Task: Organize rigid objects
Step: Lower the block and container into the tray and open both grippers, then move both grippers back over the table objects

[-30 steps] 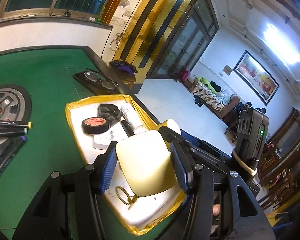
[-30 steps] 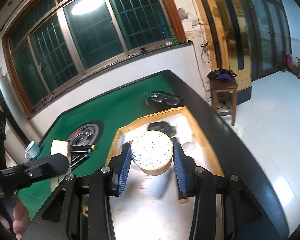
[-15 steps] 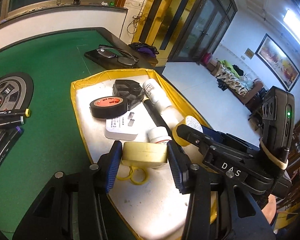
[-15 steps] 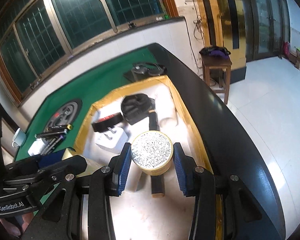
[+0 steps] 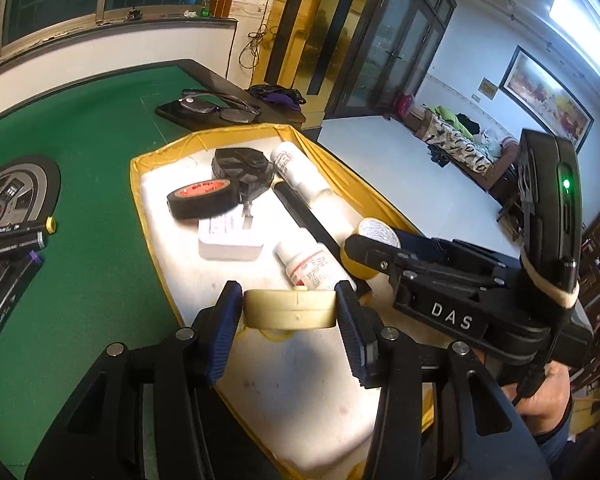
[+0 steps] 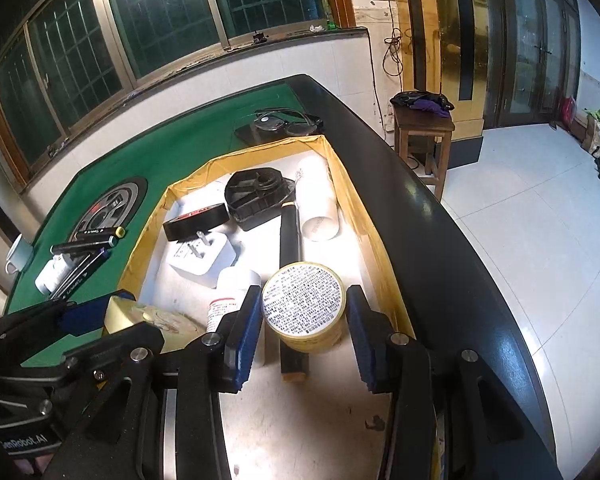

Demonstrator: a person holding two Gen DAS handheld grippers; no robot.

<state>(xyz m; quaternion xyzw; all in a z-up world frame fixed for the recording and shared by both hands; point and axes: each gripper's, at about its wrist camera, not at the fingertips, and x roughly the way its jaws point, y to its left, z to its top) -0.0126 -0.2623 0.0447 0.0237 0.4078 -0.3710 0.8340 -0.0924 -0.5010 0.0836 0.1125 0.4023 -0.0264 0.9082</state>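
Green-topped table point(image 5: 100, 248), yellow-rimmed tray point(image 5: 140, 208) laid on it, cream tape roll point(image 5: 290, 310) pinched by left claw point(image 5: 288, 322) over tray, yellow round tin point(image 6: 306, 306) flanked by right claw point(image 6: 302, 332), jaws just eased wider, pad contact unclear.

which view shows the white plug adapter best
The right wrist view: the white plug adapter lies unobstructed in the yellow-rimmed tray, its metal prongs pointing up. In the left wrist view the black tape roll overlaps its far edge, and its label is blurred.
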